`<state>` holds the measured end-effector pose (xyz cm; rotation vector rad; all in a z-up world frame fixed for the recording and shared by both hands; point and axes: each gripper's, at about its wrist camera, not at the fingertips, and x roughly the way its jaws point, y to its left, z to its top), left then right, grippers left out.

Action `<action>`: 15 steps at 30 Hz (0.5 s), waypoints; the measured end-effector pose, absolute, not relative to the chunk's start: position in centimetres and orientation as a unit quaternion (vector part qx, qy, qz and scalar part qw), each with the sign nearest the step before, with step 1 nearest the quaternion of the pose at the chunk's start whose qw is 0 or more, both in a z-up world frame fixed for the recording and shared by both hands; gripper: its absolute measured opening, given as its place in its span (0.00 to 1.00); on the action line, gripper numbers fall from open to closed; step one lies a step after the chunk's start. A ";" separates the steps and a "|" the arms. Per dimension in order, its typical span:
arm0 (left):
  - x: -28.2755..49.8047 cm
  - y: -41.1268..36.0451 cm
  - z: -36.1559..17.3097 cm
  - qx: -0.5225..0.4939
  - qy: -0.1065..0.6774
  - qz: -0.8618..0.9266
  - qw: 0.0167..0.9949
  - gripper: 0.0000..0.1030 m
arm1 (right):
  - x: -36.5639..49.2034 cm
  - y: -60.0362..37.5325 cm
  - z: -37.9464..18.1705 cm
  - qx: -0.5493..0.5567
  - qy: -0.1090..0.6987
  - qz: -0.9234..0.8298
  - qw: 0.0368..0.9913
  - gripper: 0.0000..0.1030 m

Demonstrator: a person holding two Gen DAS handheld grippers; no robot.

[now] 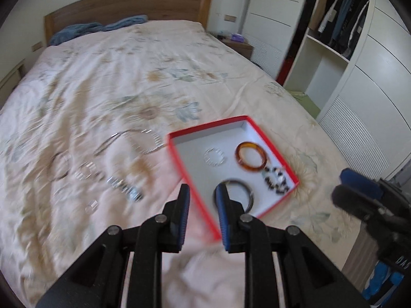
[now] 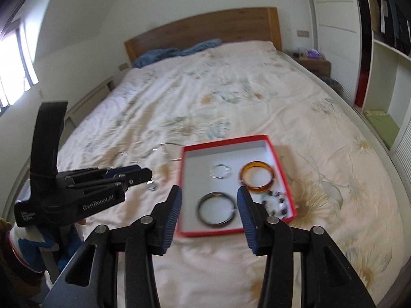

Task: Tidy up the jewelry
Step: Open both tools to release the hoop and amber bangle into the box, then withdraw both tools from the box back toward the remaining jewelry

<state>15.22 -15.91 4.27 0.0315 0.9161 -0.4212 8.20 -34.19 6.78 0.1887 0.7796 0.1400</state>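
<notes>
A red box (image 1: 210, 128) (image 2: 226, 140) with a white inside lies on the bed. In it are a dark bangle (image 1: 248, 192) (image 2: 215, 210), an amber bangle (image 1: 251, 157) (image 2: 257, 175), a clear bead bracelet (image 1: 215, 157) (image 2: 220, 172) and a black-and-white bead bracelet (image 1: 276, 181) (image 2: 276, 204). Left of the box, loose silver jewelry (image 1: 133, 141) (image 2: 154, 186) lies on the sheet. My left gripper (image 1: 203, 195) (image 2: 147, 173) is open and empty over the box's near left edge. My right gripper (image 2: 209, 199) (image 1: 344, 187) is open and empty, above the dark bangle.
The bed (image 1: 128, 77) has a wooden headboard (image 1: 128, 5) and a blue blanket (image 1: 97, 27) at its head. A white wardrobe (image 1: 359, 77) stands to the right, a nightstand (image 2: 312, 64) beside the headboard.
</notes>
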 end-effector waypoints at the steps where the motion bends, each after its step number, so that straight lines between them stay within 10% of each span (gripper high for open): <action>1: 14.3 -15.0 4.5 0.013 0.438 -0.195 0.878 0.20 | 7.5 -33.6 7.1 0.091 0.376 0.072 0.919 0.45; 15: 1.9 -0.7 6.8 -0.041 0.403 -0.080 0.911 0.20 | -1.9 -22.5 9.7 0.040 0.342 0.128 0.930 0.45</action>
